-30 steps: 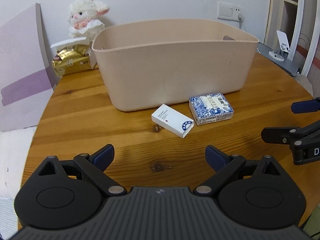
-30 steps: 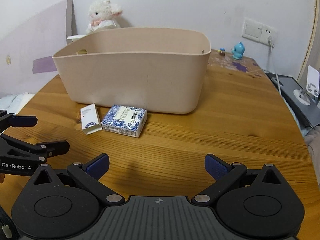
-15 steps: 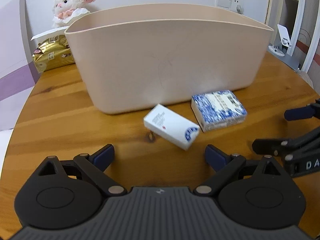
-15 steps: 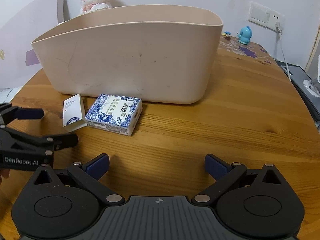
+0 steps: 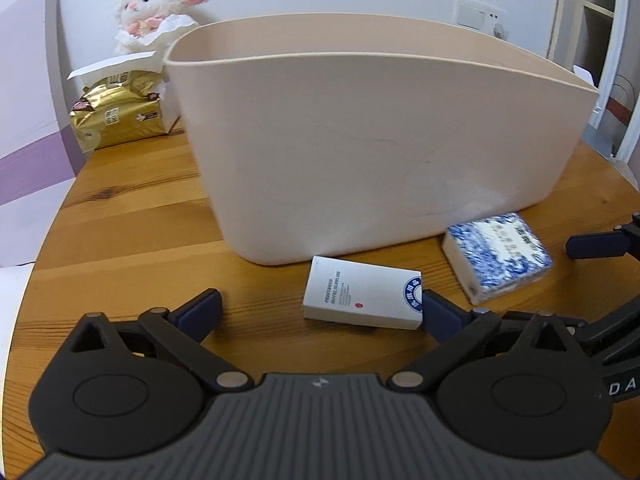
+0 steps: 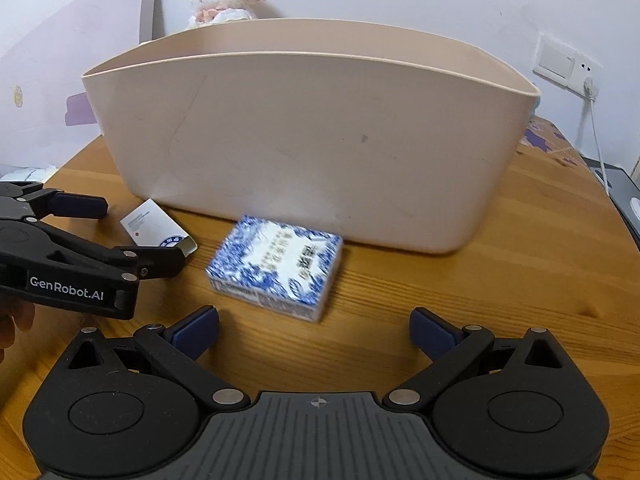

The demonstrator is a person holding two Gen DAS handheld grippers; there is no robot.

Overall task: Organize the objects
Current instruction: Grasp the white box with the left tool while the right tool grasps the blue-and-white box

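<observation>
A flat white rectangular cardboard box point(image 5: 362, 298) with a blue round emblem is lying on the round wooden table point(image 5: 132, 216) in the lower middle of the left wrist frame, just in front of the large beige plastic tub point(image 5: 372, 132). Its long axis is running across the frame, tilted slightly down to the right, with the emblem end pointing right. The left gripper point(image 5: 320, 312) is hovering low with its jaws spread wide; the right blue pad point(image 5: 438, 314) is sitting just beside the emblem end of the box, while the left pad point(image 5: 200, 312) is standing well apart from it, with bare wood between.

To the right, a blue-and-white patterned rectangular packet point(image 6: 276, 266) is lying near the tub wall in the centre of the right wrist frame, its long axis slanting from lower left to upper right. The right gripper point(image 6: 314, 332) is hanging just short of it, jaws wide apart and holding nothing, with the packet's near edge between the two pads' lines.

The two boxes are lying near each other without touching. Open tabletop is stretching to the lower right of the right wrist frame. In the upper left of the left wrist frame a white plush lamb point(image 5: 158, 8) and a gold foil packet point(image 5: 118, 118) are sitting behind the tub, near the table's edge.
</observation>
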